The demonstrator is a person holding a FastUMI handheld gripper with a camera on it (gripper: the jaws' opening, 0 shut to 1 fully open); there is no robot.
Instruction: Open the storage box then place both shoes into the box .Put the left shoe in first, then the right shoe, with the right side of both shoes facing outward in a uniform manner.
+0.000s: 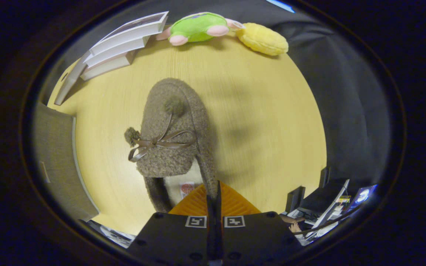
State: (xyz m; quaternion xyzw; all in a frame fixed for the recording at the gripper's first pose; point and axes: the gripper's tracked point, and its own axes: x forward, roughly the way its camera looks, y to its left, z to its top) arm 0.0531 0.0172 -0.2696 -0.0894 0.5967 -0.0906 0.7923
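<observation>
Pinching the slipper's (176,129) heel-side collar wall, gripper (215,192) fingers pressed together on it. Slipper's long axis runs straight ahead, toe away; storage box (56,155) lies left

I count one fuzzy brown shoe (174,129) on the desk (264,122), carrying two pompoms and one ribbon bow. Beyond it I count three stacked books (124,44) and two plush toys: one green-and-pink (198,27), one yellow (263,38). One grey storage box (59,162) sits beside the shoe.
</observation>
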